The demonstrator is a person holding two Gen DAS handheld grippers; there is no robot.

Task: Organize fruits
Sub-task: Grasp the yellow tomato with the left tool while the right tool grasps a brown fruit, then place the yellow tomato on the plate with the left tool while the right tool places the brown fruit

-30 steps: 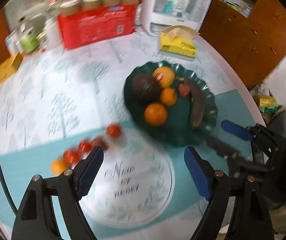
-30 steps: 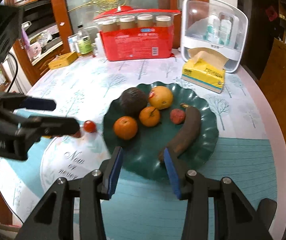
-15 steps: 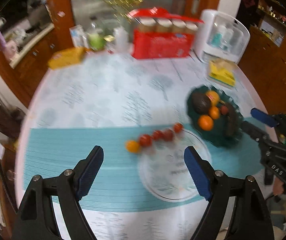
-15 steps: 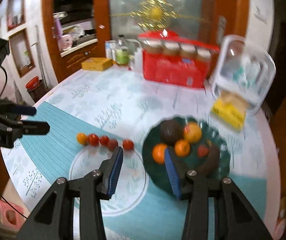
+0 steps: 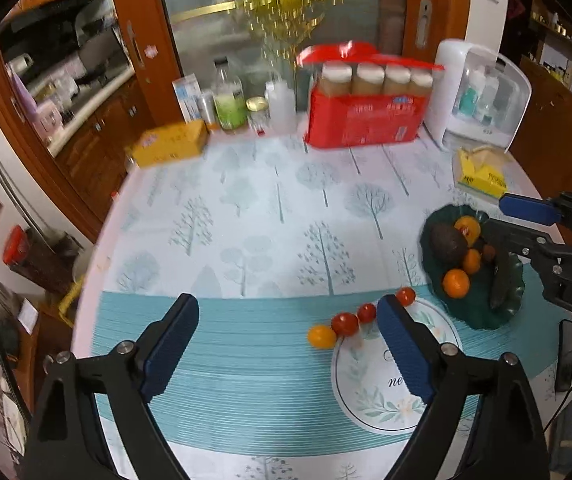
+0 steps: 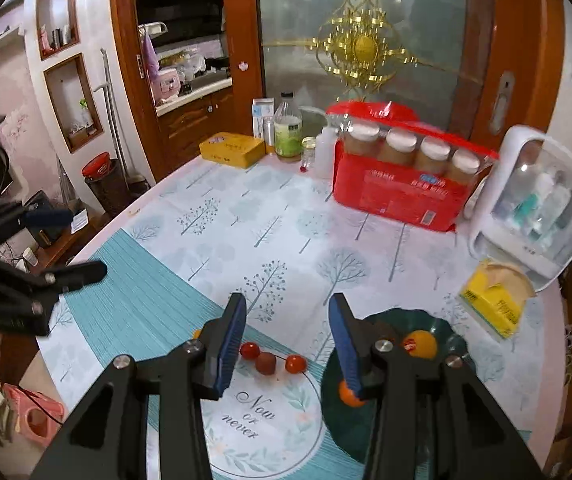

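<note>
A dark green plate point(image 5: 482, 314) at the table's right holds an avocado point(image 5: 448, 244), oranges point(image 5: 456, 283), a yellow-orange fruit point(image 6: 420, 343) and a dark banana point(image 5: 500, 286). A row of cherry tomatoes point(image 5: 344, 324), one of them yellow point(image 5: 321, 337), lies left of the plate along the rim of a round white mat point(image 6: 258, 412). My left gripper point(image 5: 286, 344) hangs high above the teal mat, its jaws opening with nothing between them. My right gripper point(image 6: 286, 340) is open and empty, raised above the tomatoes point(image 6: 266, 363) and the plate point(image 6: 452, 346).
At the back stand a red pack of jars point(image 5: 366, 120), a white storage box point(image 6: 538, 216), bottles point(image 5: 228, 100) and a yellow box point(image 5: 170, 145). A yellow tissue pack point(image 6: 494, 304) lies behind the plate. The table's edge curves down the left side.
Both grippers have risen and drawn back from the plate, so much more of the table shows. The left view swung to the left and the left jaws spread wider.
</note>
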